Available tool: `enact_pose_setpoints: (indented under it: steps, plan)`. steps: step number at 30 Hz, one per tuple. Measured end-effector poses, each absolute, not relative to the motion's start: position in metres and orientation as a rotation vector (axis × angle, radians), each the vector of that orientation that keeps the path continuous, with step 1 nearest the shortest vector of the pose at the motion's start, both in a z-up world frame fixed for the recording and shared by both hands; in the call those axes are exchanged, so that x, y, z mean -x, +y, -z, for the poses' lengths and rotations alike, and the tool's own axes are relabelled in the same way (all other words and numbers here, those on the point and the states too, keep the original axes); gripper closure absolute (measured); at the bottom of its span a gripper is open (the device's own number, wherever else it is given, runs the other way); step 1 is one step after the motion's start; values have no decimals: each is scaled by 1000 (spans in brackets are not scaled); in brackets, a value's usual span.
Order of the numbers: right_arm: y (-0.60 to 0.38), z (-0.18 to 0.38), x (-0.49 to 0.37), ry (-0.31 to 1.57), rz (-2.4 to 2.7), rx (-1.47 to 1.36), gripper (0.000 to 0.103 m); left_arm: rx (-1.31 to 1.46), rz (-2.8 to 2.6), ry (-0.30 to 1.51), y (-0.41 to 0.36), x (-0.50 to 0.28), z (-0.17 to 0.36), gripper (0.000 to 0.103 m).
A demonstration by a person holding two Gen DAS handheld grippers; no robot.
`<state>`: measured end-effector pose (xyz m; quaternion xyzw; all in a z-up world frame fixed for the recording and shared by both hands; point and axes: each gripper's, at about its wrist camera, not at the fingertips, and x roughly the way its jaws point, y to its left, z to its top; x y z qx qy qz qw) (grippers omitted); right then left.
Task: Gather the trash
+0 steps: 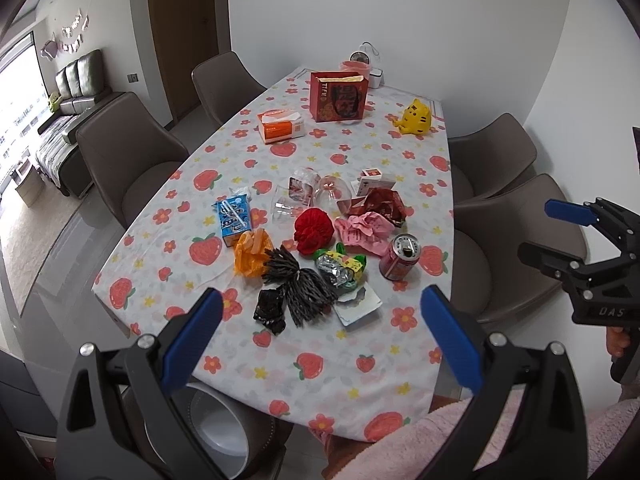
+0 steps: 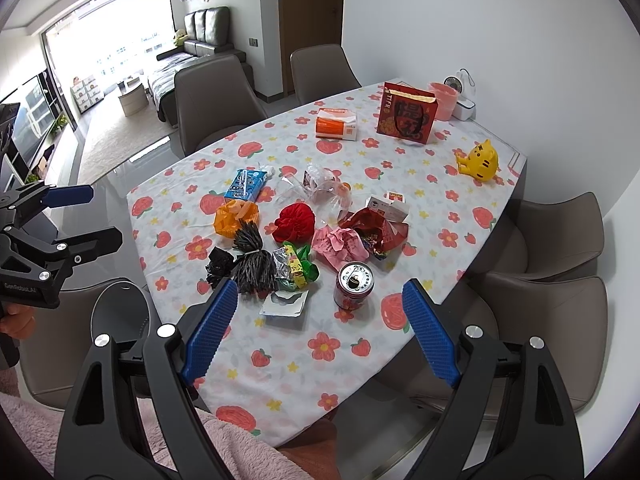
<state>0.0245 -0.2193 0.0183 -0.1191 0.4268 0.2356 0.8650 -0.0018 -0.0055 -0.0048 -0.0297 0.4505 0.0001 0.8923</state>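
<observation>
A pile of trash lies mid-table on the flowered cloth (image 1: 340,368): a red can (image 1: 400,256) (image 2: 354,284), a blue carton (image 1: 232,220) (image 2: 244,186), an orange bag (image 1: 250,254), a red paper ball (image 1: 314,230) (image 2: 294,222), crumpled pink paper (image 1: 364,232) (image 2: 338,246), a black tassel bundle (image 1: 296,284) (image 2: 252,260), foil wrappers (image 1: 340,268) and a torn white packet (image 1: 356,302) (image 2: 284,304). My left gripper (image 1: 320,300) (image 2: 100,216) hovers open on the near side of the pile, holding nothing. My right gripper (image 2: 320,292) (image 1: 548,232) is open too, above the can and packet.
A grey bin (image 1: 216,420) (image 2: 116,312) stands below the table's near left edge. At the far end are a tissue box (image 1: 280,124), a red gift bag (image 1: 338,96), a yellow tiger toy (image 1: 416,118) and a pink cup (image 2: 442,100). Brown chairs (image 1: 132,160) ring the table. A pink fleecy sleeve (image 2: 224,452) is below.
</observation>
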Motion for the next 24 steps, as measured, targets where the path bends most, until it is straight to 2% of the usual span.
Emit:
enact_pose_setpoints:
  steps: [24]
  plan:
    - [-220,-19,-25,894,-495,249,21,65,2,933,-5,3,4,4]
